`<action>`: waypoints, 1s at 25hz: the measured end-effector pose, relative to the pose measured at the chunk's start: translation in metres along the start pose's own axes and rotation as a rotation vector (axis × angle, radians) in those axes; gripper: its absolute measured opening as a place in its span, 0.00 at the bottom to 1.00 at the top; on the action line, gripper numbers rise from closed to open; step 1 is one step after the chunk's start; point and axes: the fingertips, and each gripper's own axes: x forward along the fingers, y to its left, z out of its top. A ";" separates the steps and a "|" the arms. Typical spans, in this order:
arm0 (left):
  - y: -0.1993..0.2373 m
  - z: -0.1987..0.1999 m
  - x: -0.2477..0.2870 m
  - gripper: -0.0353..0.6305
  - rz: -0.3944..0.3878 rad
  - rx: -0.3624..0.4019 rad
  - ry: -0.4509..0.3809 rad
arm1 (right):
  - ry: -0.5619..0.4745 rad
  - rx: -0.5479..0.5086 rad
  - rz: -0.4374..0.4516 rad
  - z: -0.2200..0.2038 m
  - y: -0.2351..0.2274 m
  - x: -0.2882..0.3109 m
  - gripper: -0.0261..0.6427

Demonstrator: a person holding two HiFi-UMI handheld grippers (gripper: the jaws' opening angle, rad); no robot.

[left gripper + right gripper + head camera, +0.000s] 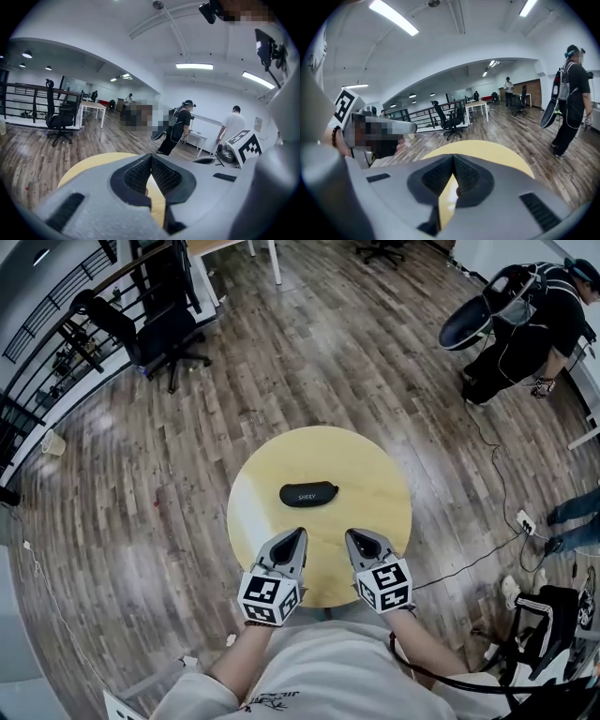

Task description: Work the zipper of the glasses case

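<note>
With the left hand-held gripper and right hand-held gripper closed and empty, open both, pin the glasses case, then pinch its zipper pull.

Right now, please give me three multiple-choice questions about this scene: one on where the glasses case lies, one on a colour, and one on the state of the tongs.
1. Where is the glasses case?
A. on the table, beyond the left tongs and right tongs
B. on the floor
C. held in the left tongs

2. What colour is the table top?
A. white
B. yellow
C. red

3. How do the two tongs stand?
A. both shut, empty
B. both wide open
C. one grips the case

Answers:
1 A: the case lies mid-table, apart from both tongs.
2 B: the round top is yellow.
3 A: each gripper view shows the tips together with nothing between them.
</note>
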 end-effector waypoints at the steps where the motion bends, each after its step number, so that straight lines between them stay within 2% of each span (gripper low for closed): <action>1: 0.005 -0.003 0.007 0.06 -0.001 0.015 0.009 | 0.008 -0.004 -0.007 -0.004 -0.005 0.008 0.04; 4: 0.022 -0.016 0.031 0.06 0.002 0.037 0.040 | 0.030 -0.011 -0.028 -0.012 -0.021 0.037 0.04; 9: 0.046 -0.051 0.075 0.06 -0.006 0.026 0.095 | 0.048 -0.036 -0.072 -0.030 -0.052 0.074 0.04; 13: 0.066 -0.078 0.103 0.06 -0.004 0.015 0.131 | 0.070 -0.042 -0.069 -0.051 -0.067 0.101 0.04; 16: 0.076 -0.093 0.123 0.06 -0.008 0.067 0.154 | 0.089 -0.046 -0.071 -0.068 -0.077 0.117 0.04; 20: 0.104 -0.110 0.140 0.08 -0.052 0.087 0.234 | 0.120 -0.106 -0.070 -0.079 -0.076 0.144 0.04; 22: 0.111 -0.118 0.146 0.16 -0.092 0.122 0.291 | 0.136 -0.155 -0.057 -0.079 -0.075 0.155 0.04; 25: 0.114 -0.131 0.158 0.18 -0.138 0.144 0.346 | 0.167 -0.204 -0.063 -0.084 -0.084 0.164 0.05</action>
